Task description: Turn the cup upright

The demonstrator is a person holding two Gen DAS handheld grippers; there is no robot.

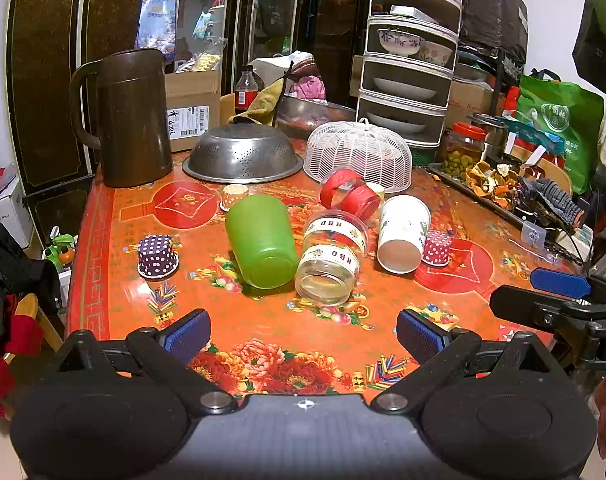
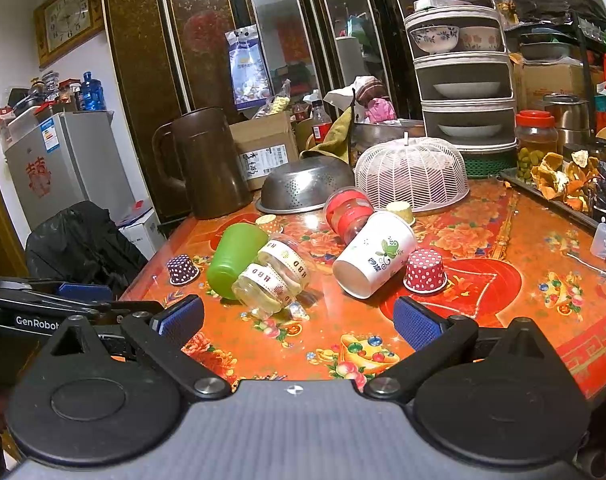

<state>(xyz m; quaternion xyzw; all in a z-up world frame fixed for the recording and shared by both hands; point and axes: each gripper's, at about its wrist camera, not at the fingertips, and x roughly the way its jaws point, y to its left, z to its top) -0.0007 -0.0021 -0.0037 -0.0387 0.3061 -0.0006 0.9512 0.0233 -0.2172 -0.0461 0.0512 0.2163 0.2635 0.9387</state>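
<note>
Both hand-held grippers, left point(image 1: 303, 334) and right point(image 2: 299, 320), are hanging wide and empty at the near edge of the counter point(image 1: 103, 240). 4 cups are lying on their sides mid-counter; the paper cup point(image 2: 377, 258) is nearest the right one. Closing across its wall near the rim, gently, then tipping it up clear of the dotted cup point(image 2: 425, 272), looks best.

left tongs point(image 1: 303, 334): jaws spread wide, nothing between | right tongs point(image 2: 299, 320): jaws spread wide, nothing between

My table point(image 1: 263, 344), red floral cloth: green cup point(image 1: 261, 241), clear jar point(image 1: 330, 258), white paper cup point(image 1: 402, 233) on their sides, colander point(image 1: 242, 153) inverted.
</note>
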